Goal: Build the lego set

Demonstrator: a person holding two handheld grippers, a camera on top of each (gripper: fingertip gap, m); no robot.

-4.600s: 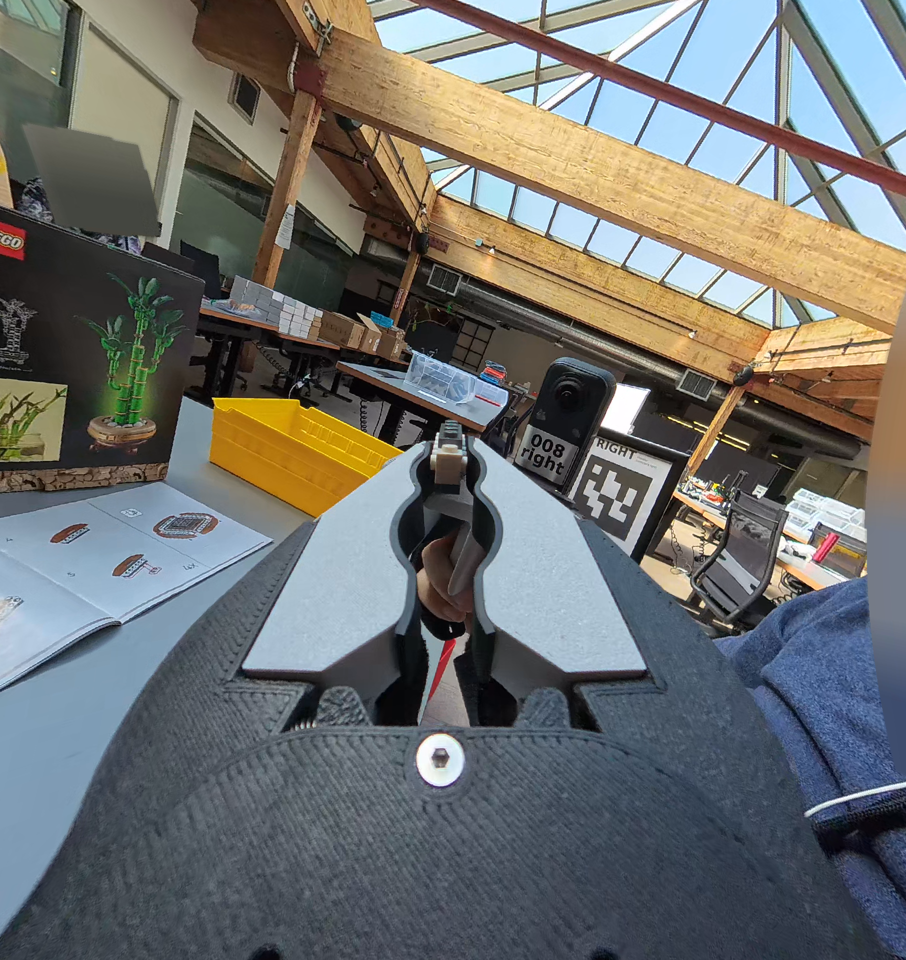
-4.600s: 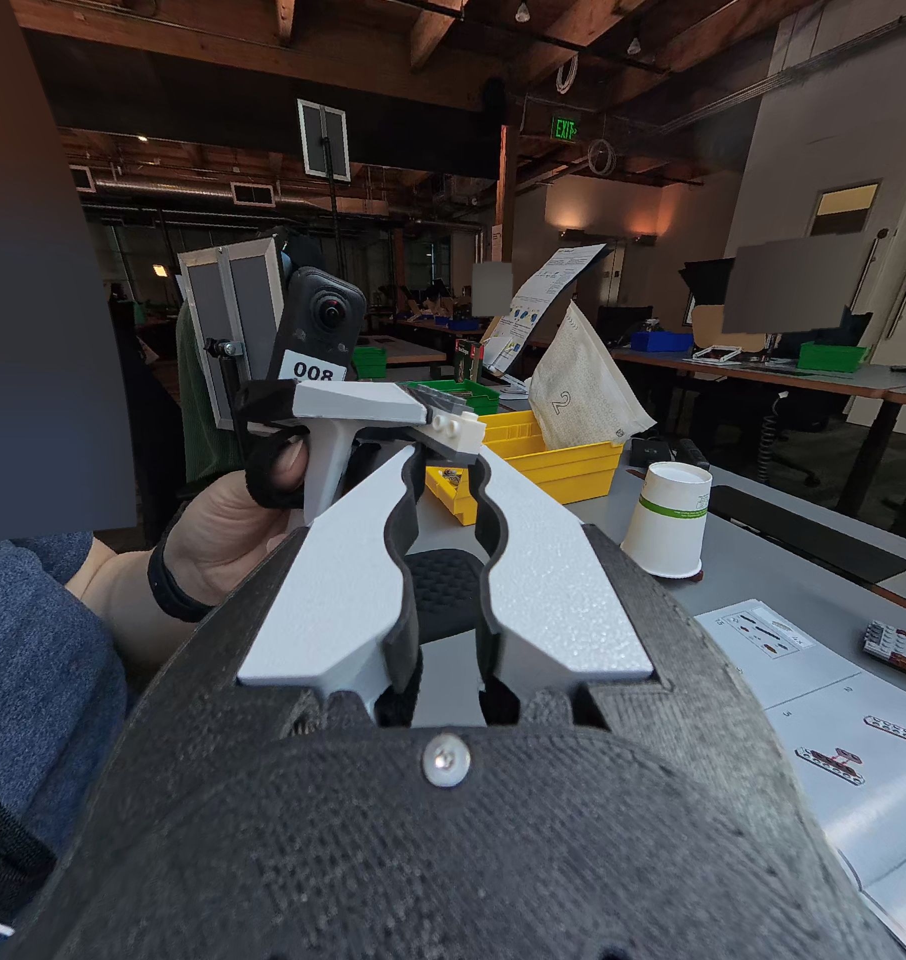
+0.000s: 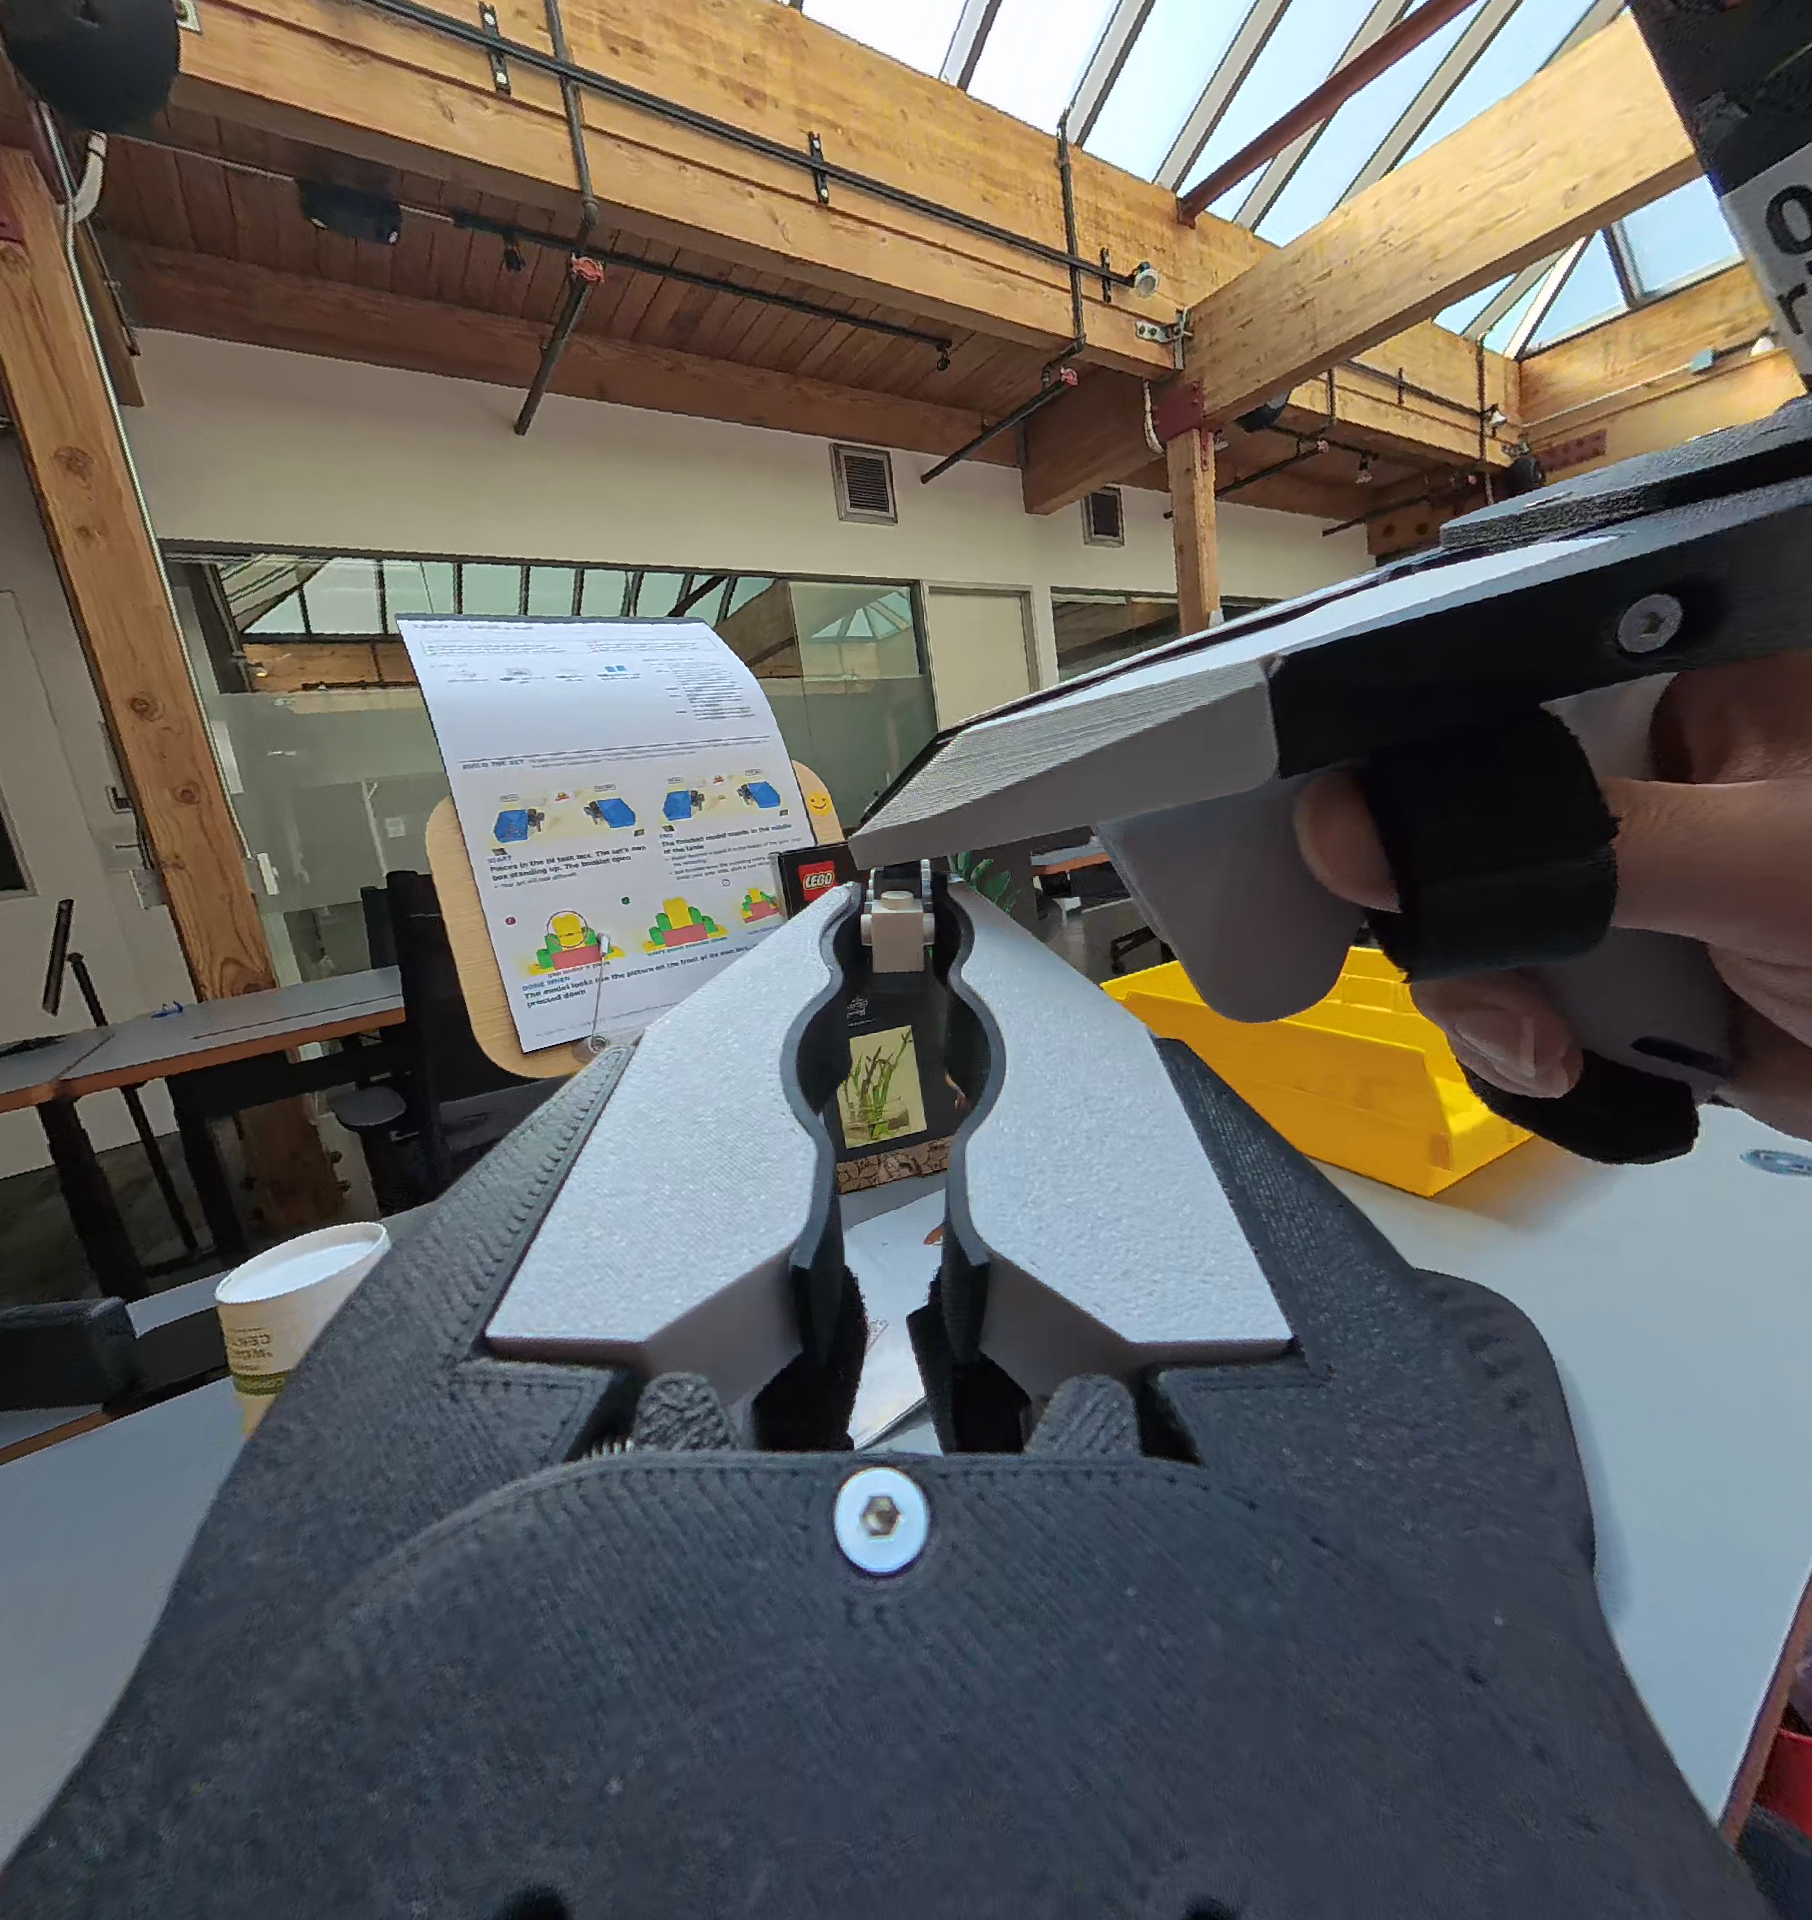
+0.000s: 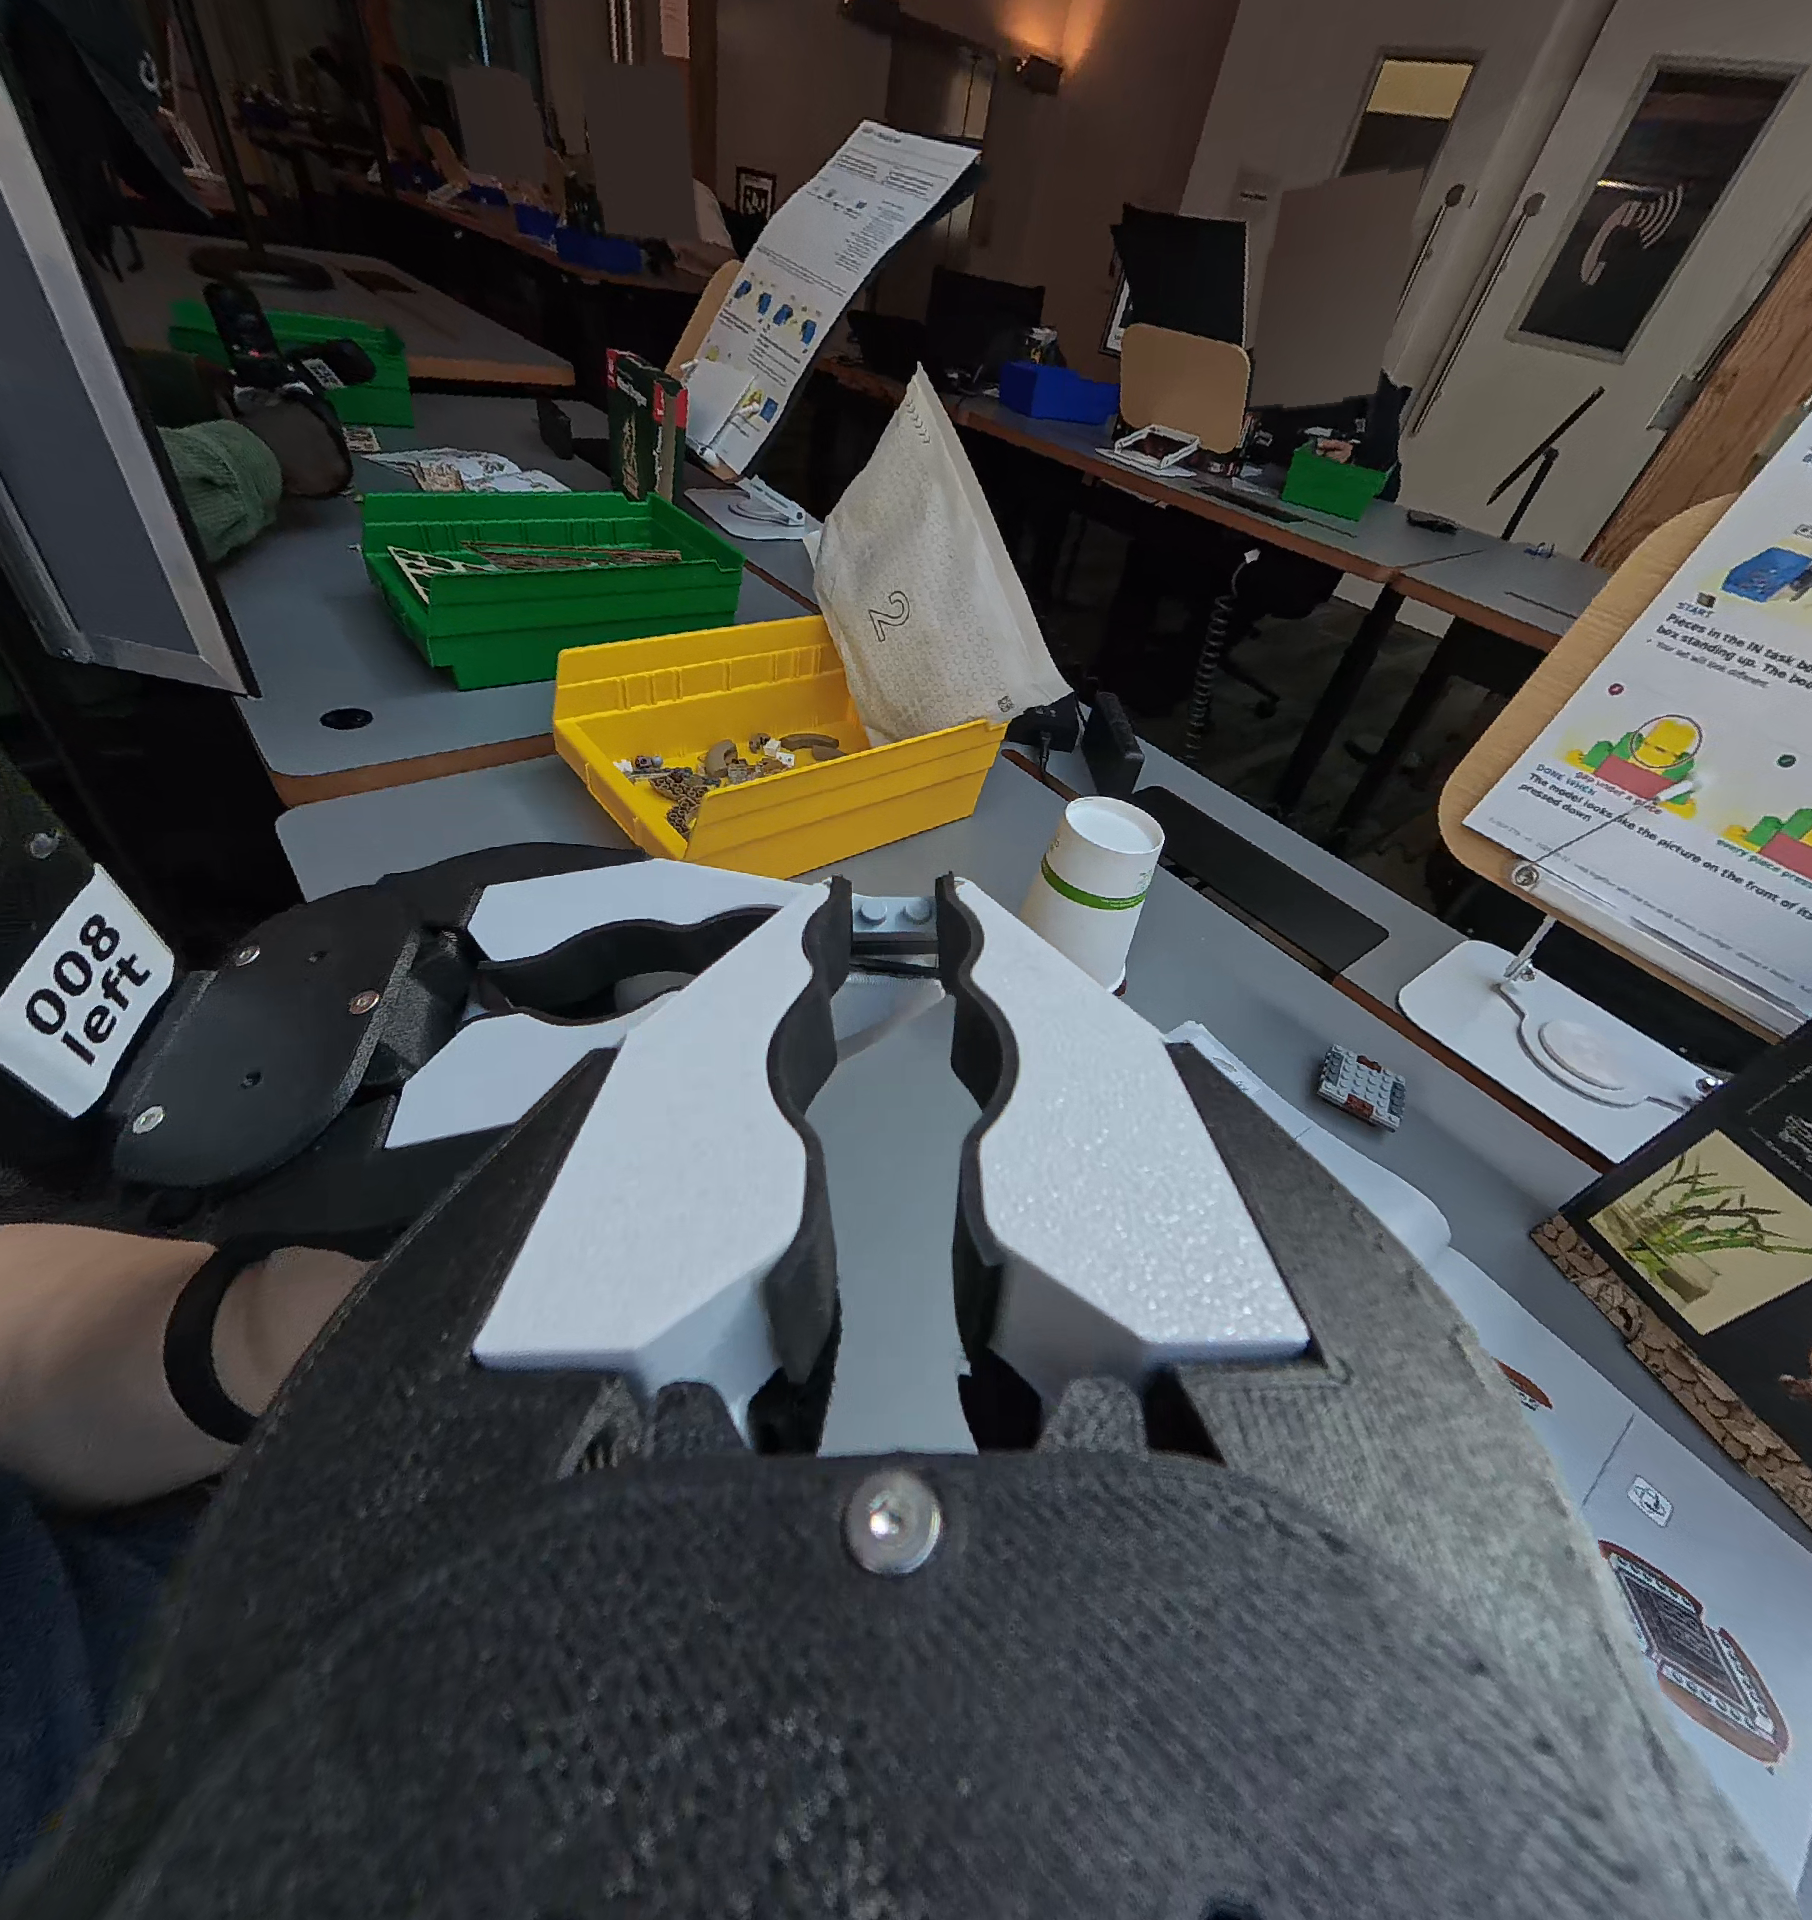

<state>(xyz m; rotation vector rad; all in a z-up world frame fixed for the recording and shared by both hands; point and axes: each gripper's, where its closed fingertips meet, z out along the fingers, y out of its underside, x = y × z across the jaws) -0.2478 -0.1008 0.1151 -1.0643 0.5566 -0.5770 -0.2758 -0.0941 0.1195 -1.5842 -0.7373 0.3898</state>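
lego pieces sit pinched in both grippers, held up above the grey table [image 4: 1245, 997]. in the left wrist view, the left gripper [image 3: 897, 914] has its jaws drawn nearly together on a small tan piece [image 3: 897, 928] at the frame's centre, with a bit of grey plate just above it. the right gripper [image 4: 894, 914] comes in from the upper right of that view, its grey finger [image 3: 1058, 769] slanting down to just over the tan piece, and a hand [image 3: 1733, 883] wraps its handle at the right edge.

in the right wrist view, the right gripper's jaws are closed to a narrow gap on a light grey studded plate [image 4: 894, 918] at frame centre. the left gripper's body lies to the left of it, tips reaching under the plate (whether the two pieces actually touch is hard to tell).

behind, in the upper middle, a yellow bin [image 4: 777, 769] holds loose brown and tan parts, with a numbered paper bag [image 4: 912, 592] leaning in it. a paper cup [image 4: 1094, 883] stands just right of the tips. a small grey and red sub-assembly [image 4: 1361, 1086] rests on the table at centre right. the set's box [image 4: 1733, 1216] stands at the right edge, and the open instruction booklet [image 4: 1650, 1621] lies at lower right.
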